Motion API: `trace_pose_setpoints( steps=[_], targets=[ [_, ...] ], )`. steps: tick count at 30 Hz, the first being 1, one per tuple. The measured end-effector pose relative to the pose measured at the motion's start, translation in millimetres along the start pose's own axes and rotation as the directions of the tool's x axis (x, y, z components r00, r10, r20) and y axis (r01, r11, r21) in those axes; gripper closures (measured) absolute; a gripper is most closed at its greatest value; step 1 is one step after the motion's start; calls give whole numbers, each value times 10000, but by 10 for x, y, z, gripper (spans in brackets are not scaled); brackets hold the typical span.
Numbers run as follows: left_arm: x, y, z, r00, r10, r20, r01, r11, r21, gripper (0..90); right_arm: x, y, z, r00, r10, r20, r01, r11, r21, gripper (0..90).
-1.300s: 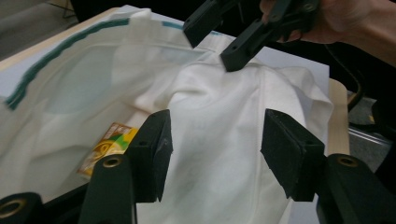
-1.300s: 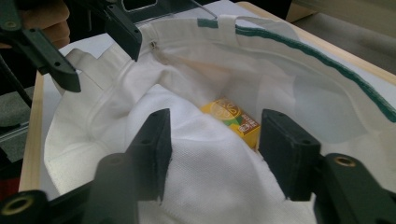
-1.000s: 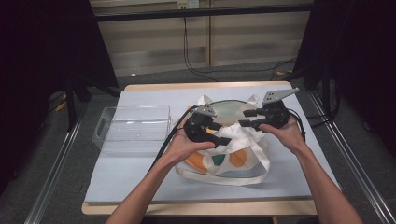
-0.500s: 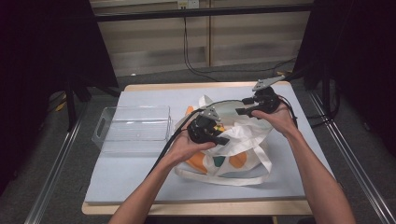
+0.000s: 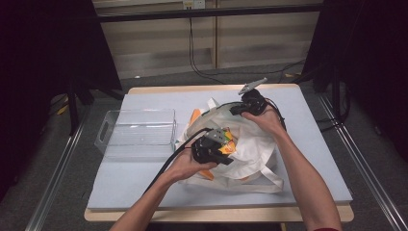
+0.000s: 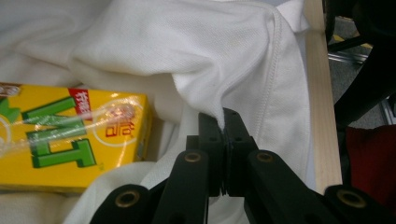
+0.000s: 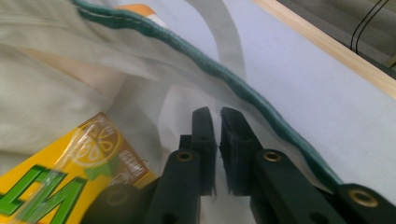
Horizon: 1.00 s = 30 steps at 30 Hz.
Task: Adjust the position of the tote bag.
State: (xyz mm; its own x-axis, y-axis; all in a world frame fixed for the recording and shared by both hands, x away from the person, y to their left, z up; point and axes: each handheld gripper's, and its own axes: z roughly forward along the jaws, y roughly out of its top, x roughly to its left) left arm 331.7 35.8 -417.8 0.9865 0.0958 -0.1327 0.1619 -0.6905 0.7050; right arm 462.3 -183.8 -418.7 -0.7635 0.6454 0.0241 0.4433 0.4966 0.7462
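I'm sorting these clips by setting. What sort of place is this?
Probably a lab or recording workspace, not a home: a plain table with a grey mat, metal rails beside it, cables down a bare wall, and a person working a tote bag with handheld grippers.

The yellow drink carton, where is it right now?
In the high view, the yellow drink carton lies in the mouth of the white tote bag at mid-table, just beside the left gripper, right of the clear plastic bin.

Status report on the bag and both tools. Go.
Left tool shut on white tote bag cloth. Right tool shut on its far rim. Yellow drink carton lies in the mouth. Nothing blocking.
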Motion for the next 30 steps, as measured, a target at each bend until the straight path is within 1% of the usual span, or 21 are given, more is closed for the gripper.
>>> trace_pose_setpoints(
  steps=[1,3,4,6,7,11,13,14,15,16,18,19,21,23,24,25,26,27,28,29,30],
  targets=[
    [-14,-32,13,10000,-60,76,59,9999,82,890,-32,-1,29,9998,173,76,-172,9998,-80,845],
    [-26,-82,37,9998,-66,194,63,9998,175,890,-45,-4,32,9997,218,132,-217,9997,-71,841],
    [-35,-103,54,9996,-72,267,66,9998,200,891,-64,-13,43,9992,352,213,-350,9994,-60,830],
    [-58,-148,92,9994,41,348,-55,9992,401,890,-92,-26,60,9985,455,298,-454,9990,-35,819],
    [-74,-169,115,9993,-70,366,53,9990,453,890,-118,-41,81,9978,497,443,-501,9987,88,809],
    [-87,-174,147,9995,88,296,-111,9969,778,891,-167,-82,135,9946,744,726,-760,9969,197,812],
    [-92,-177,162,9994,165,295,-191,9955,933,890,-184,-102,156,9915,771,1050,-816,9959,394,813],
    [-85,-183,163,9995,-4,300,-22,9962,876,889,-195,-112,167,9909,812,1076,-857,9956,376,808],
    [-85,-183,163,9995,-4,300,-22,9962,876,888,-194,-115,169,9912,826,1034,-873,9953,419,792],
    [-60,-182,149,9991,-84,420,52,9971,755,886,-183,-112,168,9926,747,961,-792,9959,446,770],
    [-58,-168,112,9992,-72,406,51,9986,518,862,-133,-89,147,9954,519,809,-556,9975,437,743],
    [-62,-159,83,9987,-139,492,118,9990,422,821,-110,-73,116,9969,400,678,-426,9984,361,737],
    [-45,-144,1,9992,-146,376,143,9999,96,725,-60,-42,37,9982,229,554,-237,9996,140,710],
    [-22,-138,-106,9989,-247,396,255,9995,-179,710,-15,-31,-72,9991,95,419,-89,9999,-133,677],
    [-9,-149,-148,9986,-407,343,425,9978,-516,690,13,-37,-136,9991,32,423,-23,9997,-236,661],
    [11,-154,-200,9982,-498,325,520,9963,-688,669,46,-55,-200,9992,23,404,-8,9993,-385,649],
    [33,-162,-245,9979,-548,357,577,9948,-841,654,75,-85,-267,9997,-7,240,19,9987,-500,646],
    [52,-165,-282,9977,-636,247,658,9923,-1049,631,106,-126,-332,9999,55,152,-45,9976,-694,641],
    [52,-165,-282,9977,-636,247,658,9923,-1049,624,106,-126,-332,9999,55,152,-45,9976,-694,641],
    [72,-167,-332,9967,-805,130,815,9896,-1188,624,133,-167,-387,9999,104,-51,-108,9963,-858,634],
    [92,-168,-359,9965,-836,32,834,9885,-1265,622,180,-208,-436,9998,51,-173,-64,9969,-785,631]
  ],
)
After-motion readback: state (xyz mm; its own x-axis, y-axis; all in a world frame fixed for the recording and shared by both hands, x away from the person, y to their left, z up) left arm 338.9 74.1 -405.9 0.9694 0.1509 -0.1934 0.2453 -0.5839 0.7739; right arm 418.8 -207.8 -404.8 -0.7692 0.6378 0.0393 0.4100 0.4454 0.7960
